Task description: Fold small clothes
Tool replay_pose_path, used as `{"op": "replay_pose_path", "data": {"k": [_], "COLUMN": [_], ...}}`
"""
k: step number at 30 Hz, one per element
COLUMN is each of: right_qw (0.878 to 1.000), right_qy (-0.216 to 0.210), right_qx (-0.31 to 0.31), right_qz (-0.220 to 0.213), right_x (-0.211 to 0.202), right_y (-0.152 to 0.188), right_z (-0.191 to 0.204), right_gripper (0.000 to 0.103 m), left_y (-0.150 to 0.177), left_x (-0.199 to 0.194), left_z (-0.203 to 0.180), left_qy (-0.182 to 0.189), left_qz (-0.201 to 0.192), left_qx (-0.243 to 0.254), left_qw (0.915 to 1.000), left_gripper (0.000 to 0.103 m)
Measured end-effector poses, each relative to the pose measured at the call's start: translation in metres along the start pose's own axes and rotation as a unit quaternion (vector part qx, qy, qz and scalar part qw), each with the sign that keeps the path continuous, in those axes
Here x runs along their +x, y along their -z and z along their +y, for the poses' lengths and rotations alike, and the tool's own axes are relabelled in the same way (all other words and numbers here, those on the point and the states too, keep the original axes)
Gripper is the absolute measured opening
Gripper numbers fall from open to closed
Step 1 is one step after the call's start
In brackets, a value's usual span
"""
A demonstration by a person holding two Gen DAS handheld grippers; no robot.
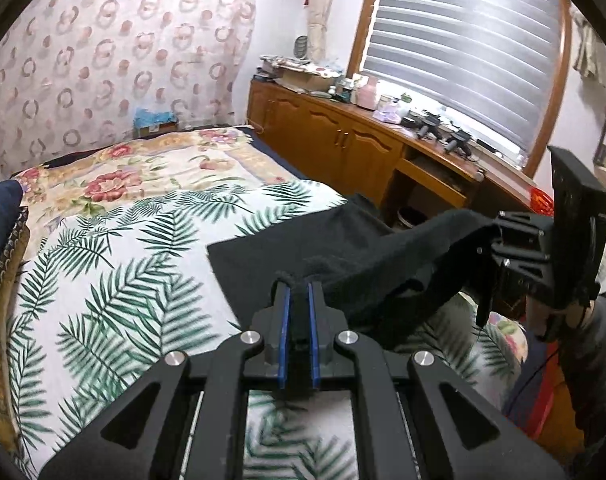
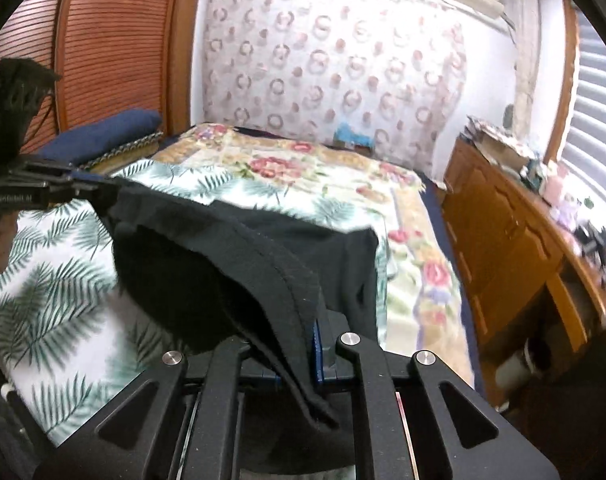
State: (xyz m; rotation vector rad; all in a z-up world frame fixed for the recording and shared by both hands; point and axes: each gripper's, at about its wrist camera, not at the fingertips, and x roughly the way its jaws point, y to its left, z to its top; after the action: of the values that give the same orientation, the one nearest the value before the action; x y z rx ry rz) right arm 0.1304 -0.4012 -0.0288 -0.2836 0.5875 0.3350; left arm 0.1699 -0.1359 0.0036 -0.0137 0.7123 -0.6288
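Note:
A black garment (image 1: 343, 256) hangs stretched between my two grippers above the bed, its far edge resting on the leaf-print sheet (image 1: 115, 280). My left gripper (image 1: 299, 286) is shut on one near corner of it. My right gripper (image 1: 491, 240) shows at the right in the left wrist view, shut on the other corner. In the right wrist view the garment (image 2: 231, 264) drapes over my right gripper (image 2: 303, 320), hiding its left finger. The left gripper (image 2: 103, 194) shows at the left there, shut on the cloth.
A floral blanket (image 1: 151, 168) covers the far half of the bed. A navy pillow (image 2: 103, 136) lies at the bed's left side. A wooden cabinet (image 1: 343, 144) with clutter on top runs along the right under a window with blinds (image 1: 463, 48).

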Motion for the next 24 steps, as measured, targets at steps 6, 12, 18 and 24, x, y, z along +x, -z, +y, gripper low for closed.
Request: {"op": "replay_pose_path", "data": {"k": [6, 12, 18, 24], "right_qw": [0.999, 0.996, 0.995, 0.998], "right_qy": [-0.024, -0.055, -0.068, -0.041], "right_qx": [-0.019, -0.012, 0.023, 0.013], "right_qz": [0.021, 0.067, 0.063, 0.052], "right_x": [0.052, 0.112, 0.124, 0.128], "right_y": [-0.032, -0.052, -0.068, -0.083], "right_z": [-0.015, -0.039, -0.069, -0.074], "right_gripper": [0.008, 0.009, 0.042, 0.05], "left_y": [-0.018, -0.024, -0.026, -0.035], "left_x": [0.036, 0.071, 0.091, 0.081], "left_z": [0.032, 0.056, 0.068, 0.068], "left_qy": [-0.015, -0.022, -0.015, -0.032], "left_qz": [0.02, 0.043, 0.06, 0.044], "left_qx": [-0.018, -0.037, -0.049, -0.046], "left_qw": [0.9995, 0.9981, 0.9969, 0.9975], "left_gripper": [0.005, 0.005, 0.007, 0.017]}}
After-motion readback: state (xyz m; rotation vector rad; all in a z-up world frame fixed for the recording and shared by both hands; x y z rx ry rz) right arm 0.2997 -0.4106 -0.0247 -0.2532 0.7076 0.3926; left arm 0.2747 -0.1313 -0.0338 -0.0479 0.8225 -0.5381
